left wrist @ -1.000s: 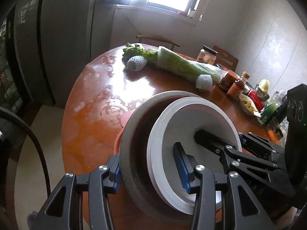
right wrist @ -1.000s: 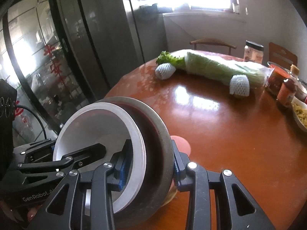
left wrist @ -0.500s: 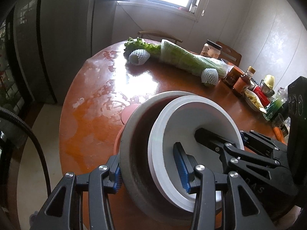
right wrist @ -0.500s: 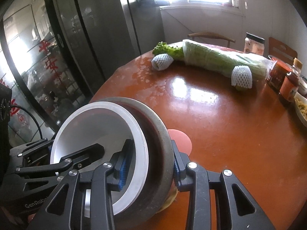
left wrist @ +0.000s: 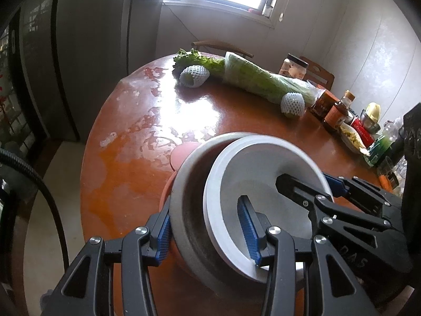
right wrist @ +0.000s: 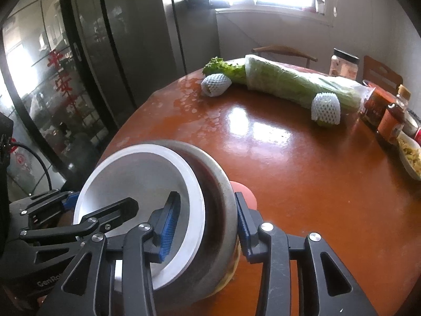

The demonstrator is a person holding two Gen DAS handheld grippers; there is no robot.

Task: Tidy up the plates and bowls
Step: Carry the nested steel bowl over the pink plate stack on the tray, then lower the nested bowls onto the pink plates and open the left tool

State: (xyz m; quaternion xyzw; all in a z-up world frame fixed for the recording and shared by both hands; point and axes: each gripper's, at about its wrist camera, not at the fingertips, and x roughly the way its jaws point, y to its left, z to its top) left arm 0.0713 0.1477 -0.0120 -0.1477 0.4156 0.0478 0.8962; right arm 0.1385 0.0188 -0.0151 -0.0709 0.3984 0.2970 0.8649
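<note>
Two nested bowls sit near the front edge of the round reddish-brown wooden table [left wrist: 136, 158] — a grey, dull-rimmed outer bowl [left wrist: 184, 210] and a white inner bowl [left wrist: 263, 163] tilted inside it. Under them lies a stack of salmon-pink plates [left wrist: 181, 152], of which only edges show; how many there are cannot be told.

The left gripper [left wrist: 208, 231] straddles the near walls of both bowls: one blue-padded finger presses the grey bowl's outside, the other sits inside the white bowl, so the narrow grip clamps both rims together. The right gripper [right wrist: 205, 226] spans the opposite side the same way, one pad inside the white bowl [right wrist: 136, 179] and one at the outside of the grey bowl [right wrist: 218, 184]. Its jaws are opening, with both rims between them; the outer pad seems to rest against the grey wall, while the inner pad shows a small gap to the white one.

Farther back on the table lie one long bundle of green leafy vegetable in clear plastic wrap [right wrist: 289, 81] and two fruits in white foam netting [right wrist: 215, 84] — one by the leafy end, the other [right wrist: 325, 108] by the stalk end. At the right edge stand one clear jar with a black lid [right wrist: 344, 64], several sauce bottles [right wrist: 392, 121] too crowded to count, and one dish of pale food [right wrist: 410, 155].
</note>
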